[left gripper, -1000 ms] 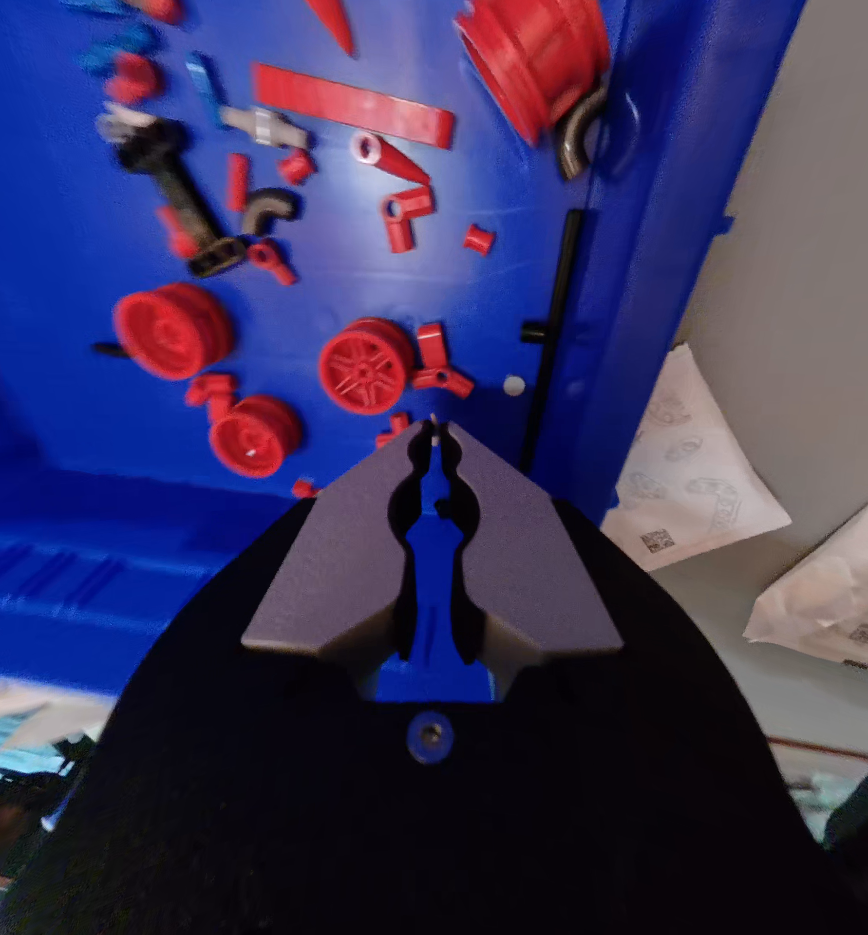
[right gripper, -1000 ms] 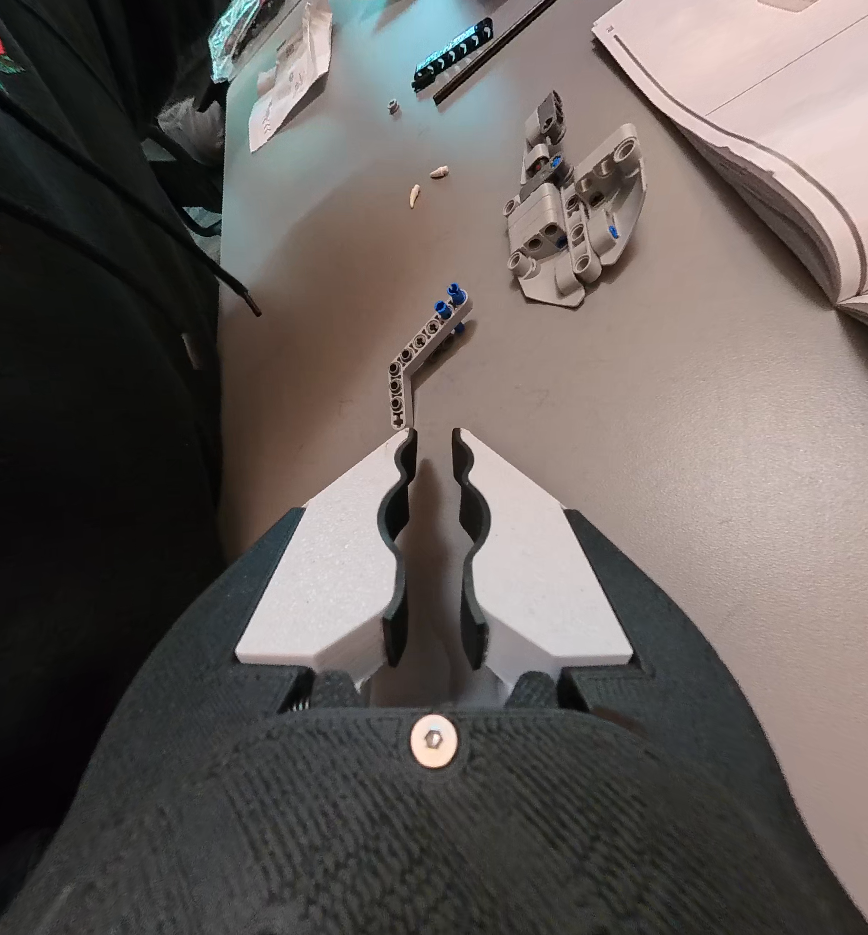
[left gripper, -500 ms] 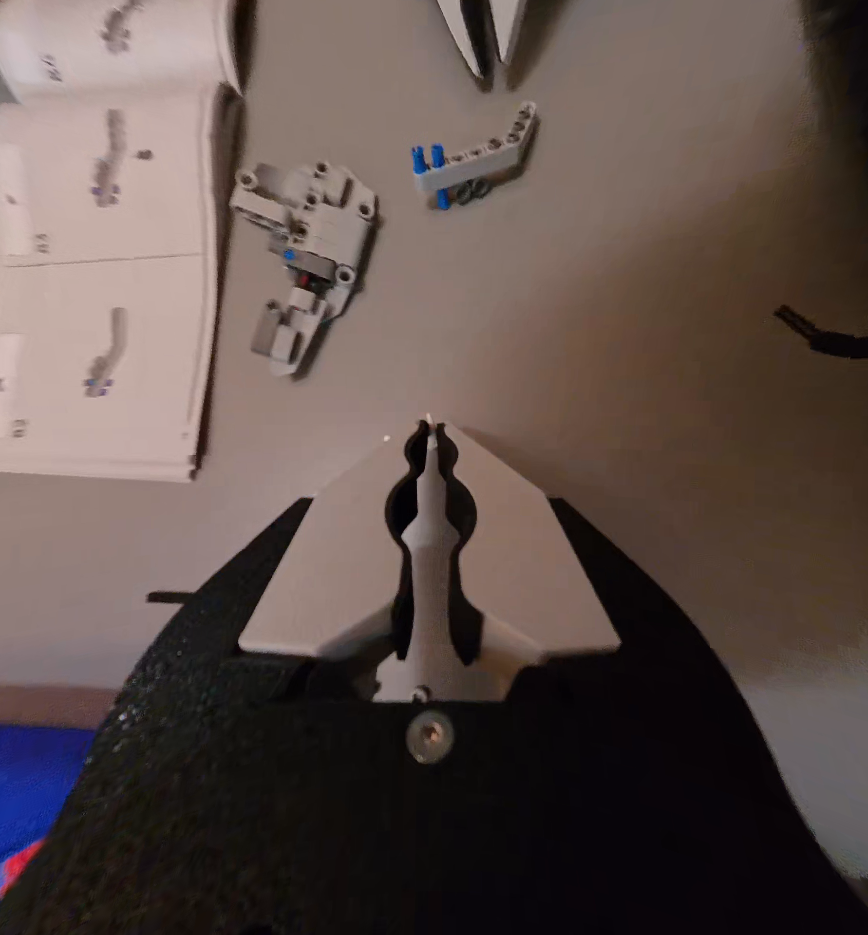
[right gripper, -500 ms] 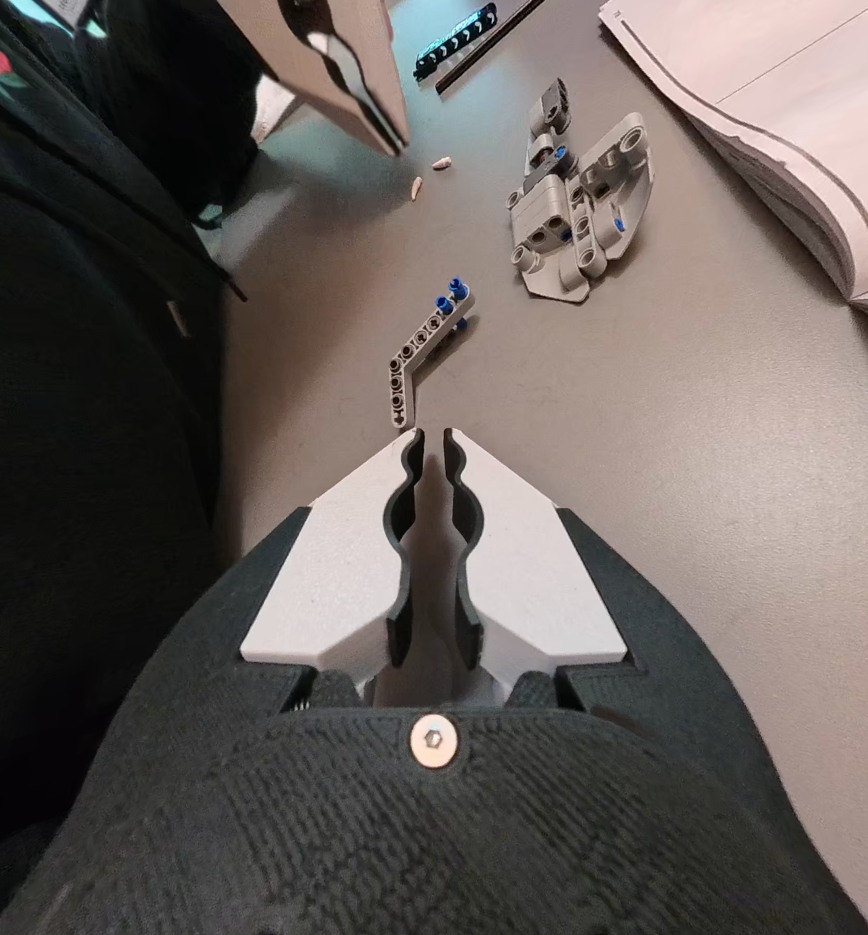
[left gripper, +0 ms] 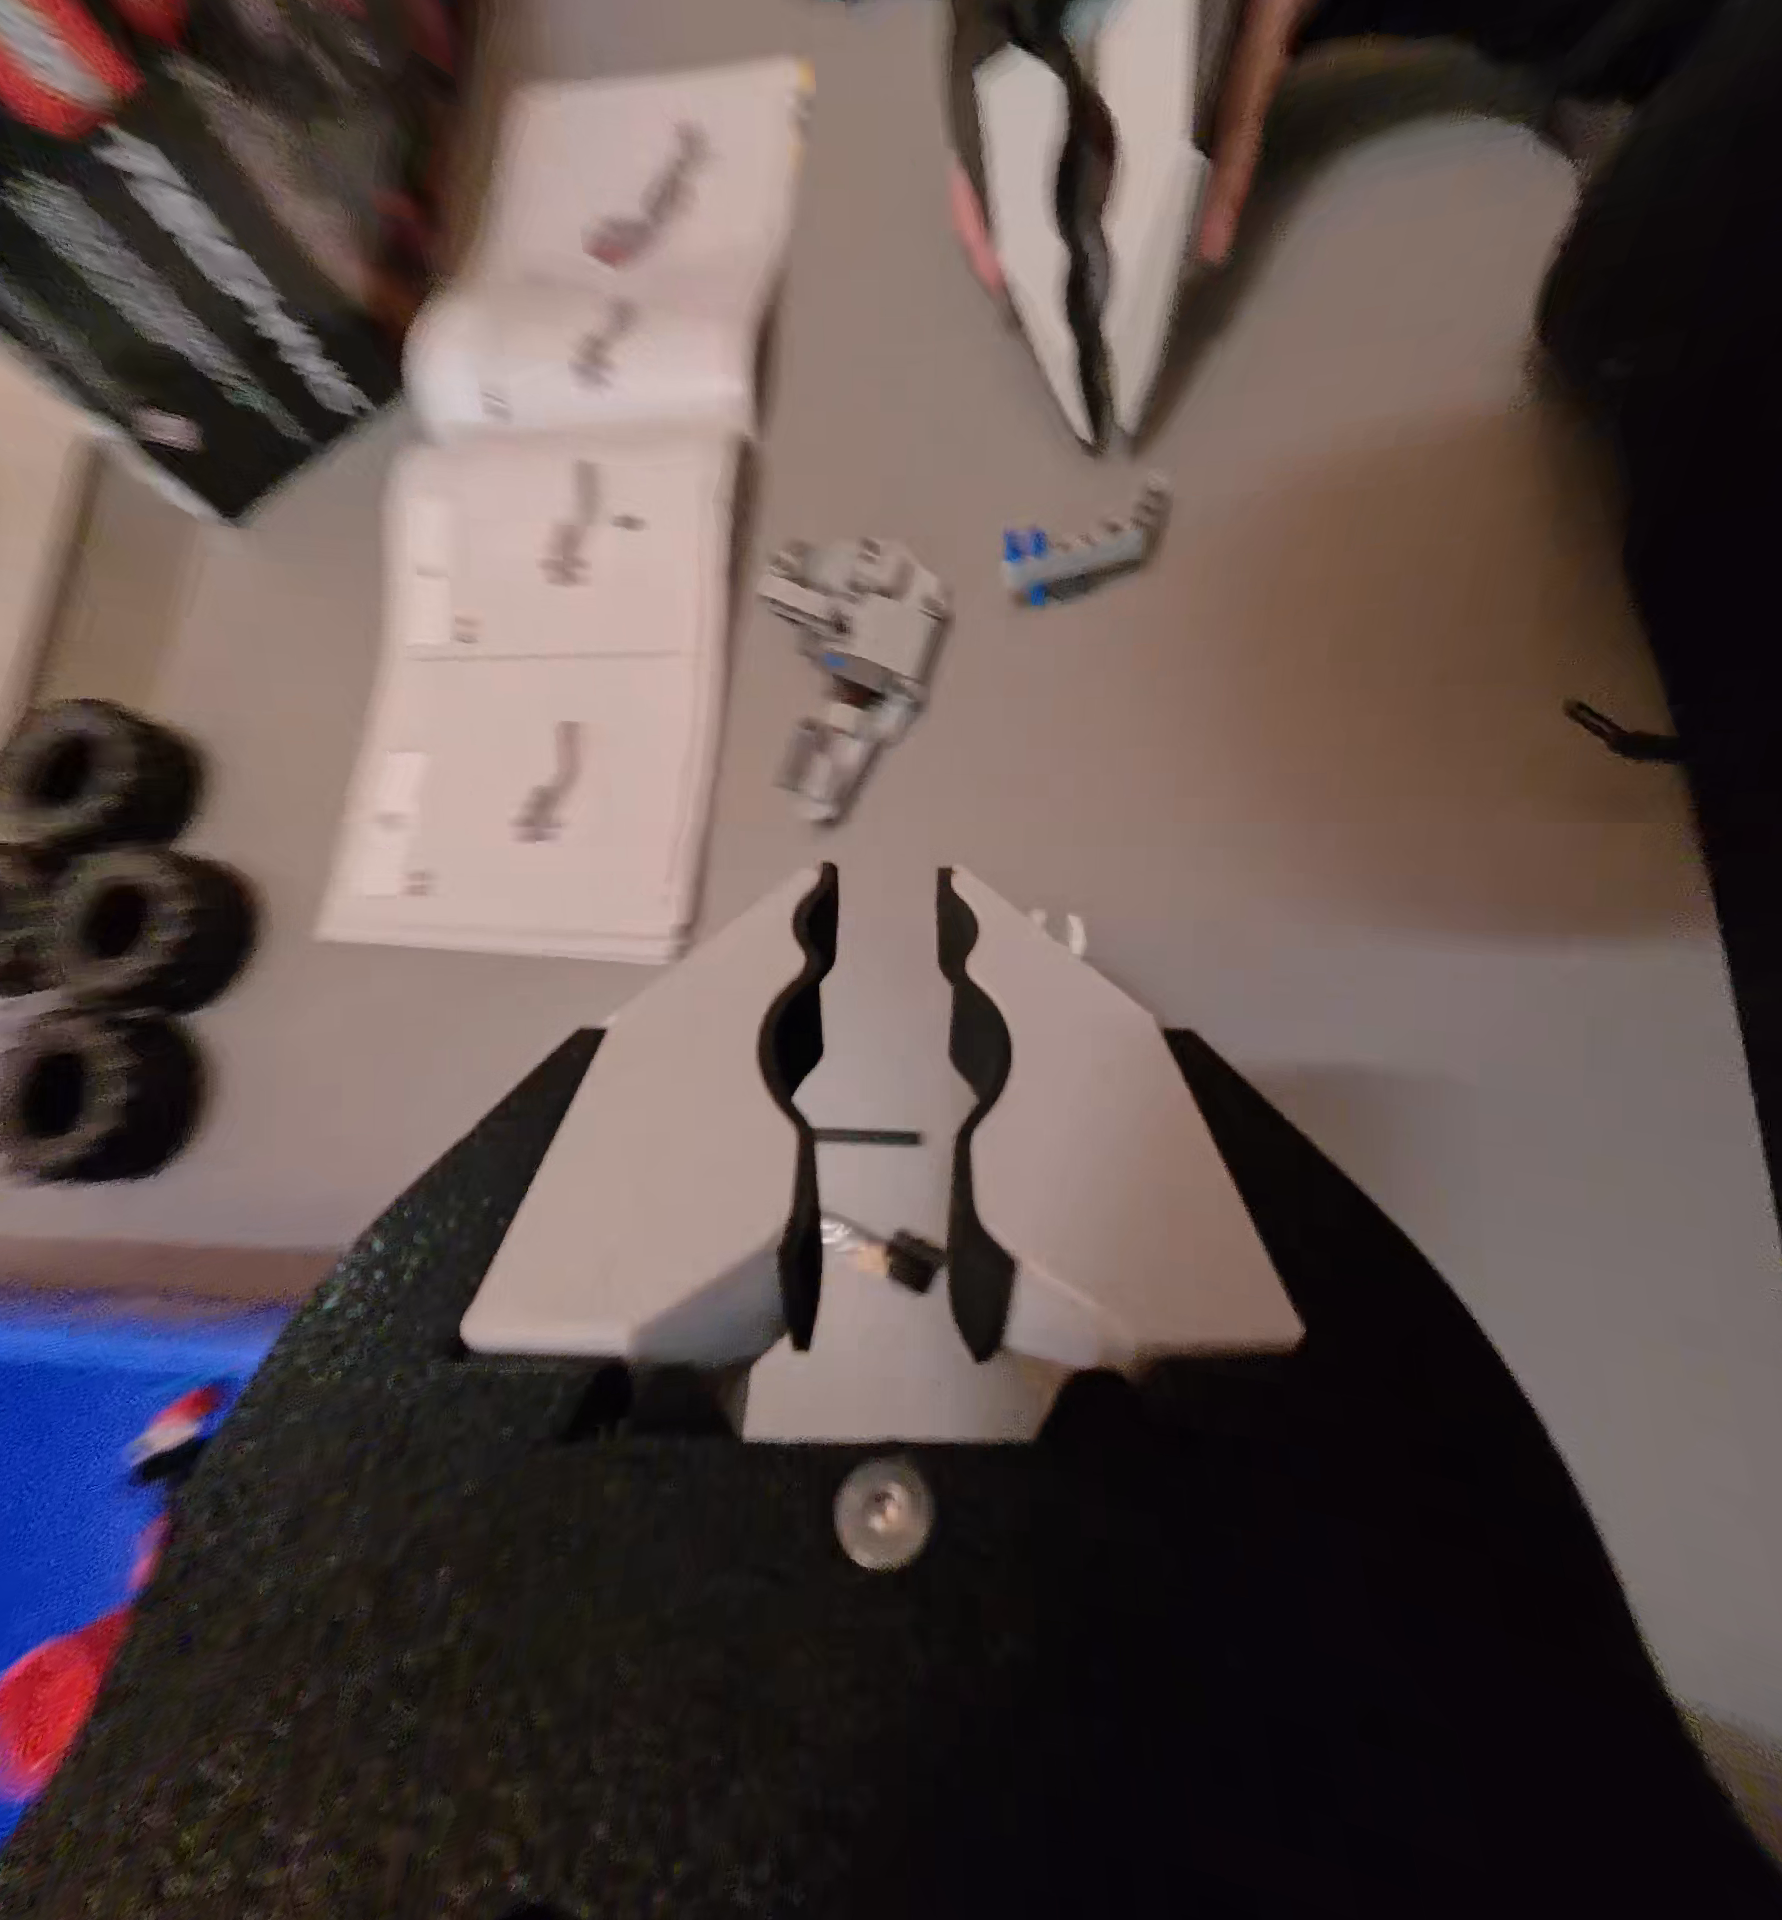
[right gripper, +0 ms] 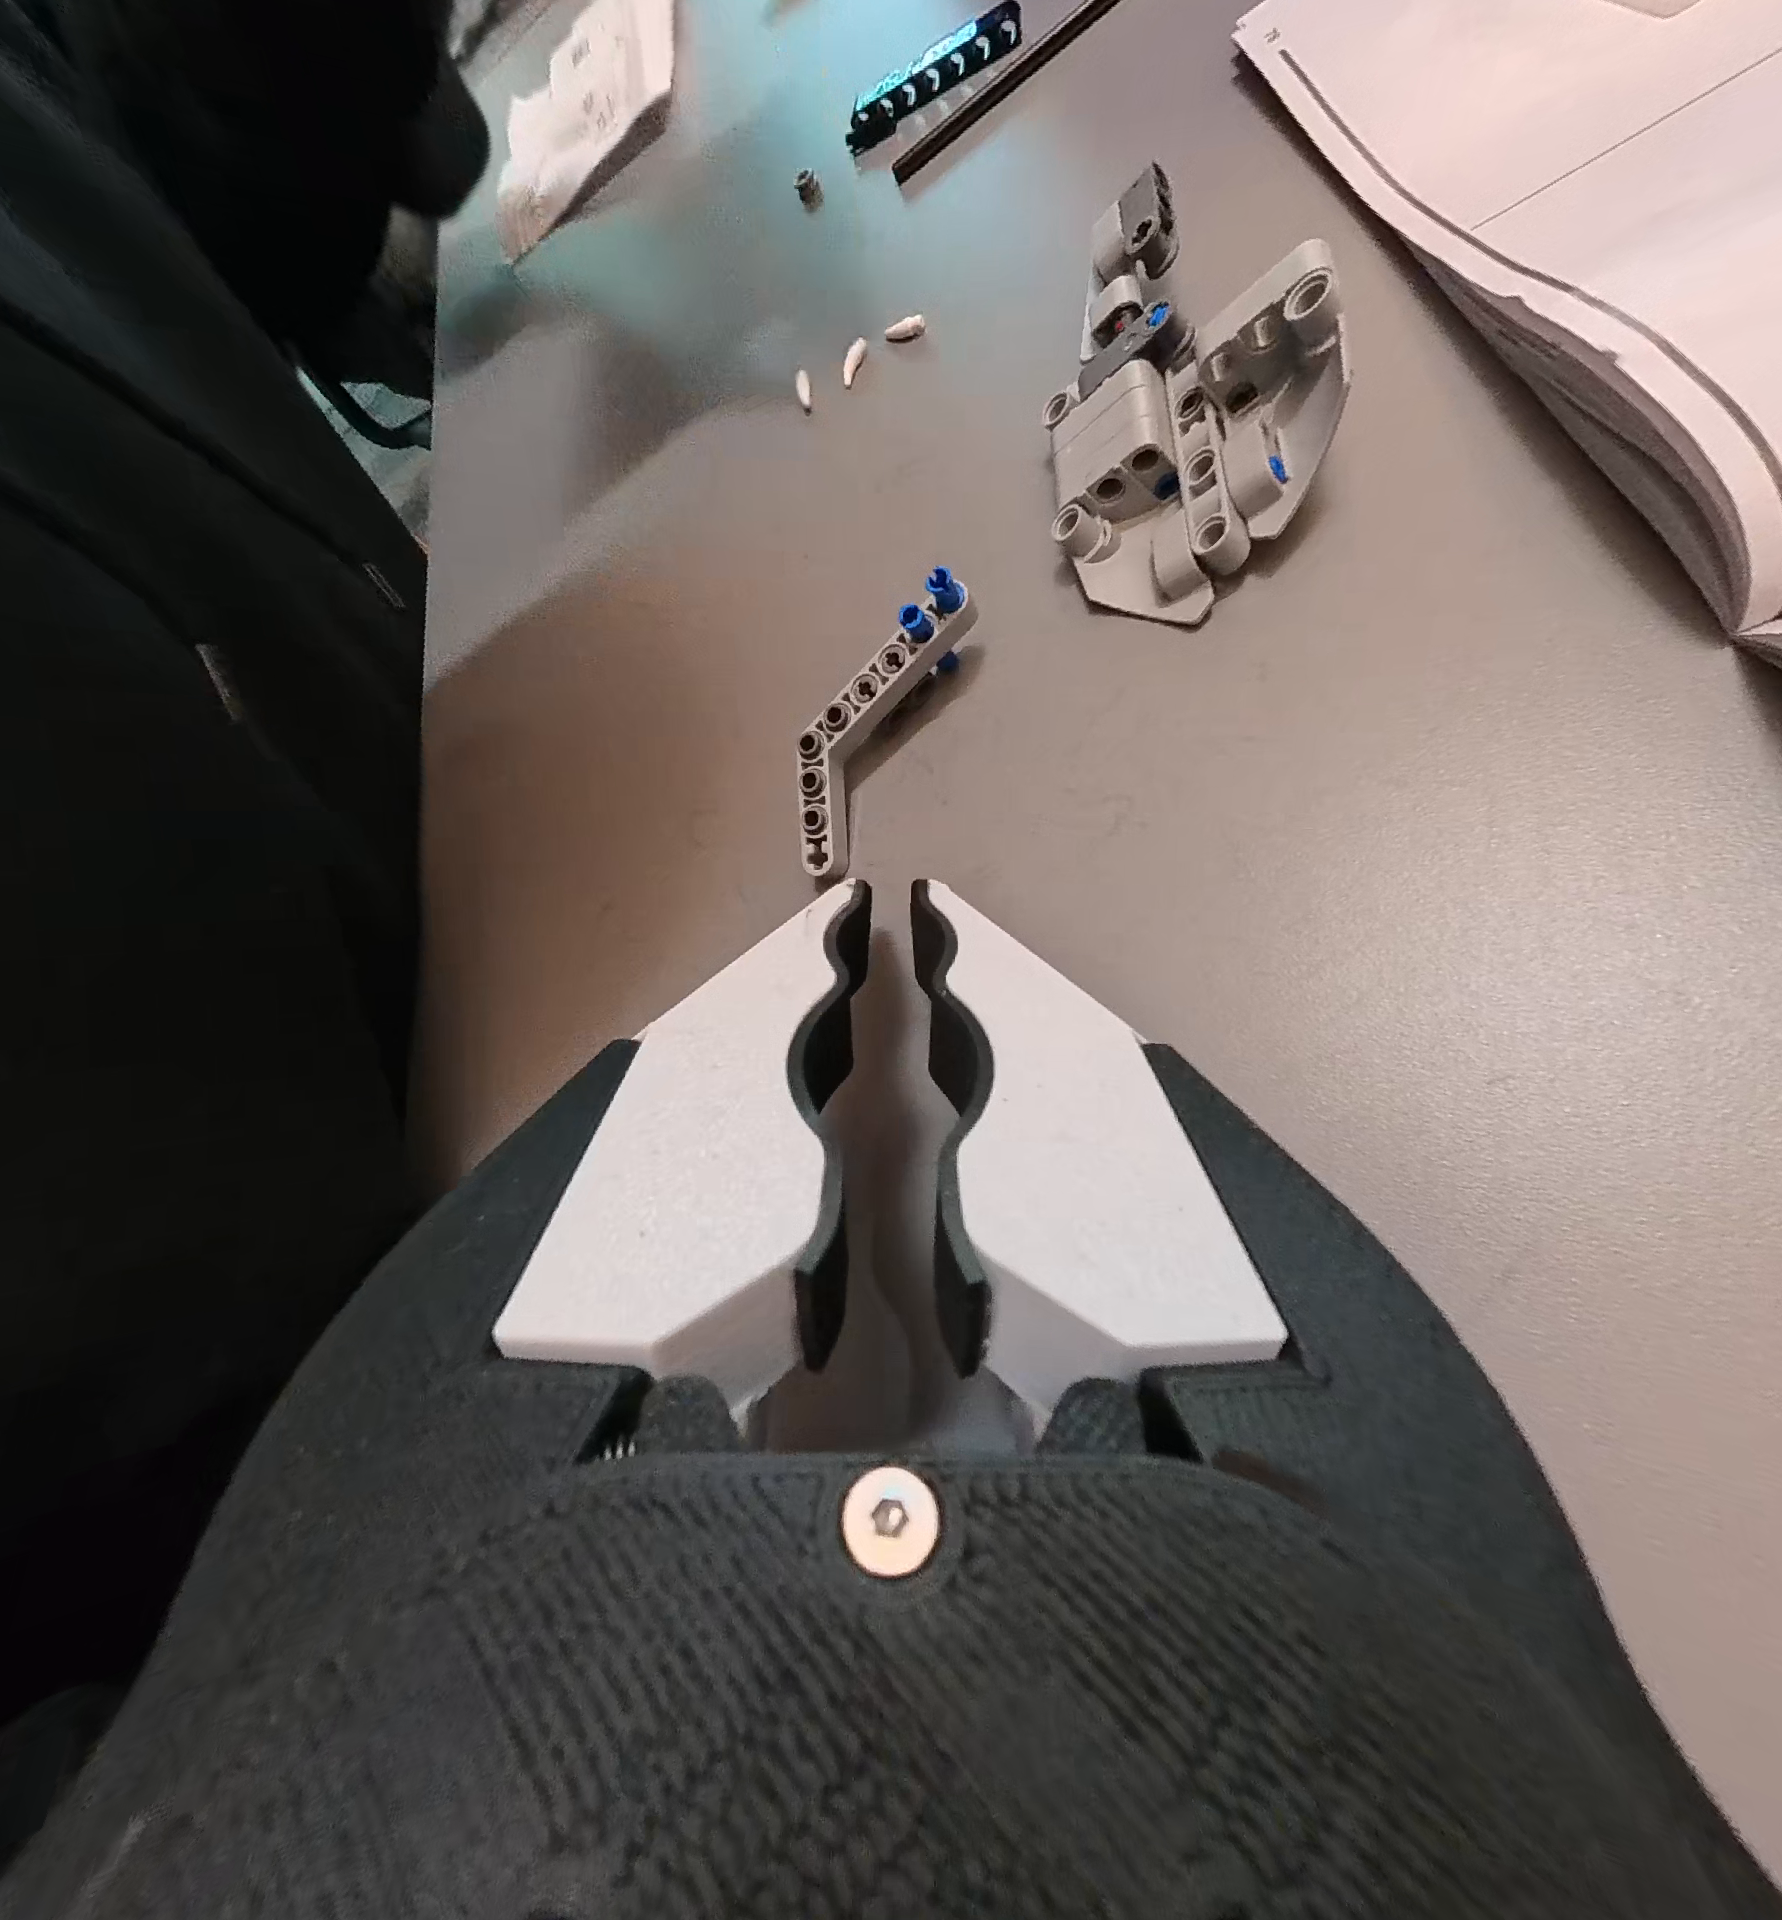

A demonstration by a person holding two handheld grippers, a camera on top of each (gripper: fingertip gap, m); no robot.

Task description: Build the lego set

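- While the left wrist view is blurred, the left hand-held gripper [left gripper: 885, 883] is seen with its jaws parted and nothing between them, above the grey surface [left gripper: 1334, 831].
- The right hand-held gripper [right gripper: 892, 886] shows a narrow gap between its tips and holds nothing; its tips sit just short of the bent grey beam [right gripper: 871, 717].
- That beam lies flat on the surface, with two blue pins [right gripper: 928, 605] standing at its far end.
- The grey lego assembly [right gripper: 1193, 447] lies near the beam, between it and the open instruction booklet [right gripper: 1614, 260].
- Three small white pieces [right gripper: 854, 362] lie farther off, apart from both.
- A black beam [right gripper: 931, 71] and a black axle rest beyond them.
- In the left wrist view, black tyres [left gripper: 87, 914] sit beside the booklet, and a blue tray [left gripper: 25, 1507] with red parts shows at the lower left.
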